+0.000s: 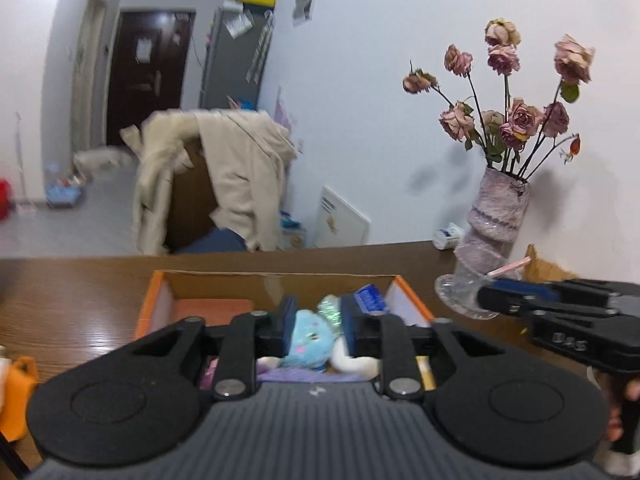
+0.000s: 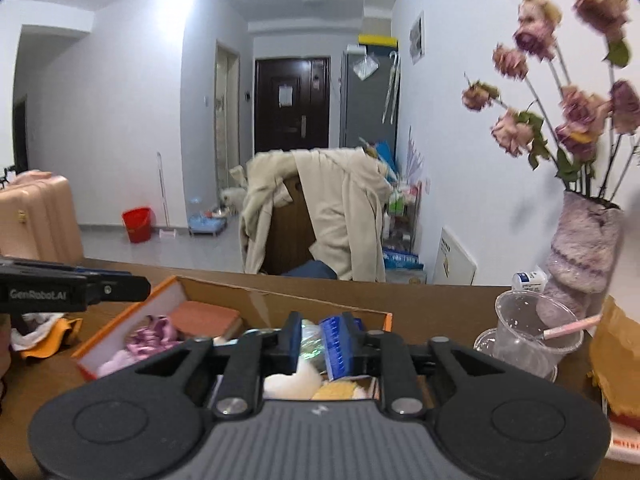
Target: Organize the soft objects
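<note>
An orange-edged cardboard box (image 1: 154, 292) (image 2: 120, 320) stands on the wooden table and holds several soft things. My left gripper (image 1: 316, 320) is above the box with its jaws shut on a light blue plush toy (image 1: 310, 340). A white plush piece (image 1: 352, 362) and purple fabric (image 1: 304, 376) lie below it. My right gripper (image 2: 318, 340) hovers over the box's right part; between its narrow jaws sit a blue packet (image 2: 336, 344) and a shiny wrapper (image 2: 310, 340), and whether it grips them is unclear. Pink cloth (image 2: 154, 334) and a brown pad (image 2: 204, 316) lie in the box's left part.
A fuzzy vase (image 1: 500, 216) (image 2: 580, 248) of dried roses and a clear plastic cup (image 2: 528, 328) stand at the table's right. A brown paper bag (image 2: 616, 364) is at the far right. Orange cloth (image 2: 48, 332) lies left of the box. A chair with a beige coat (image 1: 224, 172) is behind the table.
</note>
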Demonstrator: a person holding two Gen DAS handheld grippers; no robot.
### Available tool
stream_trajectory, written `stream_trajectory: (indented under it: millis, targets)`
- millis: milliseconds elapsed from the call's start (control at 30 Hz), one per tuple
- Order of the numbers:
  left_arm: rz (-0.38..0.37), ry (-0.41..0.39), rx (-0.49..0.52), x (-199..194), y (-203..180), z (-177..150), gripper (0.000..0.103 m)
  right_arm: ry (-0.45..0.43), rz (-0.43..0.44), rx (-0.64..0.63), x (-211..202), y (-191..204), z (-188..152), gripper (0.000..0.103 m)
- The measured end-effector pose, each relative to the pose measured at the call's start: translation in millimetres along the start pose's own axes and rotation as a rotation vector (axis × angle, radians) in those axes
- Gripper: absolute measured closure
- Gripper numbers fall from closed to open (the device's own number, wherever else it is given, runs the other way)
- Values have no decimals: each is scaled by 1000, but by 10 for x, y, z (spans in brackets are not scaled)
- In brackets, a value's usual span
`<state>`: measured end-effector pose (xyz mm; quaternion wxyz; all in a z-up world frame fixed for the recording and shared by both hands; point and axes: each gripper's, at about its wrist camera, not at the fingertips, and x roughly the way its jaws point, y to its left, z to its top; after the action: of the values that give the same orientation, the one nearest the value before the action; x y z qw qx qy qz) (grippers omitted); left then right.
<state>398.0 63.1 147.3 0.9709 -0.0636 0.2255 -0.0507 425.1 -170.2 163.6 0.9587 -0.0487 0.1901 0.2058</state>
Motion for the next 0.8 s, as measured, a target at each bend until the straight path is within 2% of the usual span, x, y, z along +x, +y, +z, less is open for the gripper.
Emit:
stream_trajectory:
  millis: [67,133,167,200,233,300,367,500,800]
  targets:
    - [43,-40,50,-217,-36,-117,51,-32,-10,8,-184,73,-109,77]
    - [53,-72,77,-401,-58,-255,37,-67,-37,24,-353,147,-240,66]
    - [64,-86,77,-481,-60,-329,25,-83,-54,24,-416,179,-298,59]
    - [83,-106,73,-551,-59,-401,17,-97,-68,24,-468,214,-359,51]
    - [103,-130,68,-615,-53,-470,14,-112,-79,29,-527,252,-436,44]
    - [149,-176,66,-718,-40,-615,3,-144,-86,52,-613,303,-580,1]
    - [180,-212,59,-799,-10,-762,0,-204,-94,48,-731,388,-739,0]
    - [184,-213,45,-885,45,-898,0,-207,-115,-15,-816,554,-859,0]
    - [175,-237,54,-1068,32,-988,0,-228,-115,0,-960,654,-905,0]
